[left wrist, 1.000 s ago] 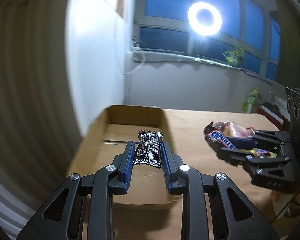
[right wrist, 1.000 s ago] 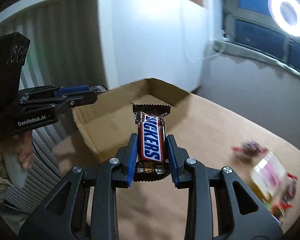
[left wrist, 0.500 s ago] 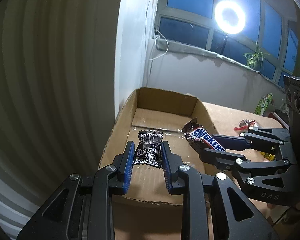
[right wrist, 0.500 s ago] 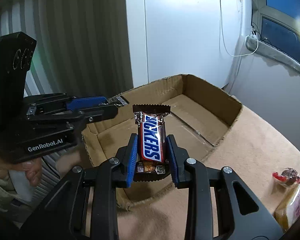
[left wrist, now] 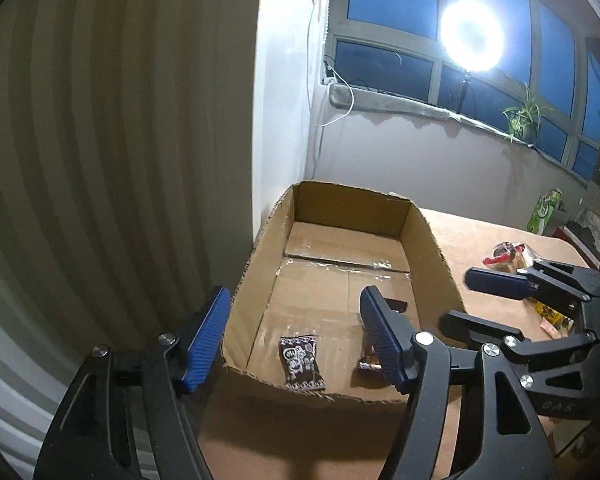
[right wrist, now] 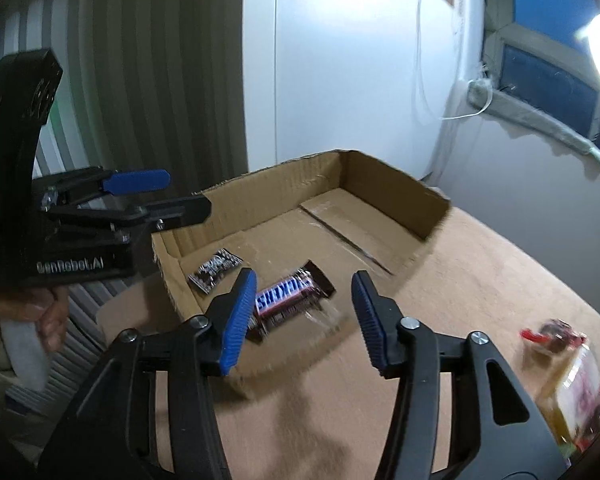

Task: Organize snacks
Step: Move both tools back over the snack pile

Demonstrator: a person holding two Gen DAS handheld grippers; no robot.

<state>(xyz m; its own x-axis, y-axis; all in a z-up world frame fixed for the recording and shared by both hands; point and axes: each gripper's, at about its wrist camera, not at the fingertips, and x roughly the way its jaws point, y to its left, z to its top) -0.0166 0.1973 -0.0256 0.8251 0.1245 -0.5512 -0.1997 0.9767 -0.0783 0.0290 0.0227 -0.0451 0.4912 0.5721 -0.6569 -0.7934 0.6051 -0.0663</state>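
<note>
Nearest the left wrist camera, the left gripper (left wrist: pixel 294 334) is seen with its blue pads spread wide and its jaws opening; nothing is pressed between them, and one pad hangs outside the near left wall of the cardboard box (left wrist: pixel 436 248) while the other hangs over the box floor. Directly below and between these pads, a small black wrapped candy (left wrist: pixel 301 362) is found lying flat on the box floor, close to the near wall. Nearest the right wrist camera, the right gripper (right wrist: pixel 304 316) is likewise seen with its jaws opening and its pads apart; no pad presses on anything. Beneath and between those pads, the Snickers bar (right wrist: pixel 290 300) is found in the near end of the box, tilted and slightly blurred, so whether it rests fully on the floor cannot be told. The black candy (right wrist: pixel 215 270) lies just beside it, toward the near corner. A person's hand (right wrist: pixel 40 312) is seen around the white handle of the left gripper. Further off, on the tan tabletop (right wrist: pixel 480 280) well apart from the box, more wrapped snacks (right wrist: pixel 556 336) are seen. Beyond, a ring light (left wrist: pixel 472 38) glows before a dark window.
</note>
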